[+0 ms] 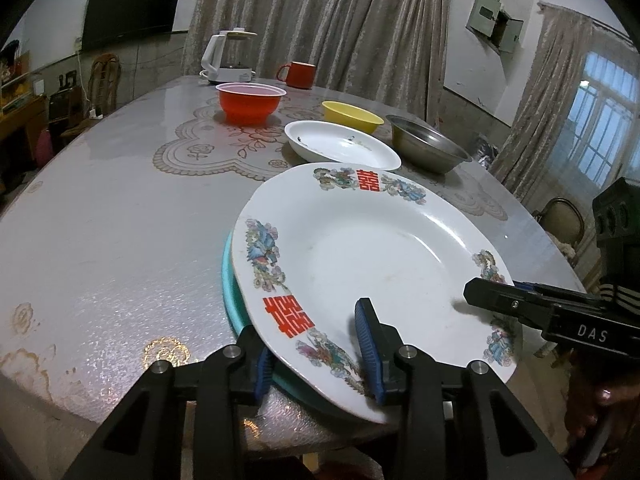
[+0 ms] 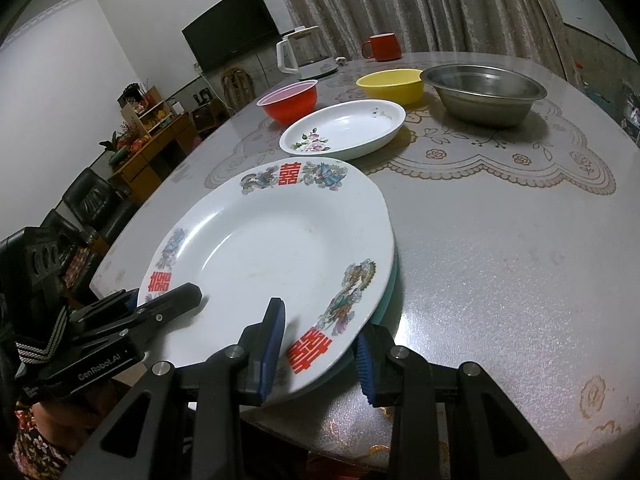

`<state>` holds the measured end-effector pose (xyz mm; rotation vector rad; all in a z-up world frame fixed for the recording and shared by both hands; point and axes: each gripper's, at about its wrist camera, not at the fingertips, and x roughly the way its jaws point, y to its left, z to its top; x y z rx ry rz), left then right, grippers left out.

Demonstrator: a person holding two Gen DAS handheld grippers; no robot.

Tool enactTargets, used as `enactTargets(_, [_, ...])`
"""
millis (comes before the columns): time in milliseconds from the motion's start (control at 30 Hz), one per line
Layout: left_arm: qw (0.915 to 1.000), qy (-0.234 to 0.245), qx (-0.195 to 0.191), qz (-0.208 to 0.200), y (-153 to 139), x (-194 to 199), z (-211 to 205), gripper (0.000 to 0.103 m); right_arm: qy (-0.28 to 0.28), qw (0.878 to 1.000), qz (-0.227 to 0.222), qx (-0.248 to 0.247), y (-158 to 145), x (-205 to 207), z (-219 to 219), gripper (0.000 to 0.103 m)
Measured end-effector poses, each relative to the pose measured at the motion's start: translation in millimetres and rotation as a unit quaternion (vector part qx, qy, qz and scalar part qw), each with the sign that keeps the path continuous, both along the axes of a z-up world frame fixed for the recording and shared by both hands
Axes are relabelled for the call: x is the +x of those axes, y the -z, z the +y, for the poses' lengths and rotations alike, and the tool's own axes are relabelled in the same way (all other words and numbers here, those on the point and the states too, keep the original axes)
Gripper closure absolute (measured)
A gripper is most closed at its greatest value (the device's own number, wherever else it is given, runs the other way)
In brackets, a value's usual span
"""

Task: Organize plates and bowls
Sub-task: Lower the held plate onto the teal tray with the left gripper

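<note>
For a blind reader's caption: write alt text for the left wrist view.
The left gripper straddles the near rim of a large white plate with red characters, which lies over a teal plate on the round table; the right gripper holds the plate's right rim.

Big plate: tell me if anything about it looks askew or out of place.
The big plate sits off-centre on a teal plate, whose edge shows on one side only. Its near rim juts past the table edge. Both grippers, left and right, straddle that rim.
</note>
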<state>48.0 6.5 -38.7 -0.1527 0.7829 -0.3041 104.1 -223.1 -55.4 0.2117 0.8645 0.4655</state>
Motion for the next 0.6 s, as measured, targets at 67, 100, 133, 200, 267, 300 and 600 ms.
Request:
enactTargets(67, [1.0000,0.000,0.002,0.001,-0.8,0.0,1.0,0.066,-0.001,1.000,0.002,0.004,-0.1,0.0,-0.4,0.070])
enactTargets(100, [1.0000,0.000,0.003,0.002,-1.3,-0.2,1.9,0.066,-0.001,1.000,0.003,0.005,-0.2,0.0,-0.9,0.070])
enactTargets(133, [1.0000,0.001,0.003,0.004,-1.7,-0.1,2.6,0.066,-0.001,1.000,0.005,0.008,-0.2,0.1,-1.6,0.070])
enactTargets(200, [1.0000,0.002,0.006,0.005,-3.0,0.6,3.5,0.066,-0.001,1.000,0.009,0.012,-0.5,0.4,-3.1,0.070])
enactTargets(267, [0.9999,0.001,0.010,0.004,-3.6,0.8,4.2,0.066,-0.002,1.000,0.011,0.013,-0.8,0.3,-4.3,0.070])
enactTargets(300, [0.9999,0.001,0.010,0.004,-4.1,1.2,5.2,0.067,-0.002,1.000,0.011,0.012,-1.0,0.2,-4.2,0.070])
enactTargets(600, [1.0000,-0.002,0.005,0.006,-6.3,4.7,14.3,0.070,-0.002,1.000,0.013,0.015,-2.1,2.1,-7.3,0.070])
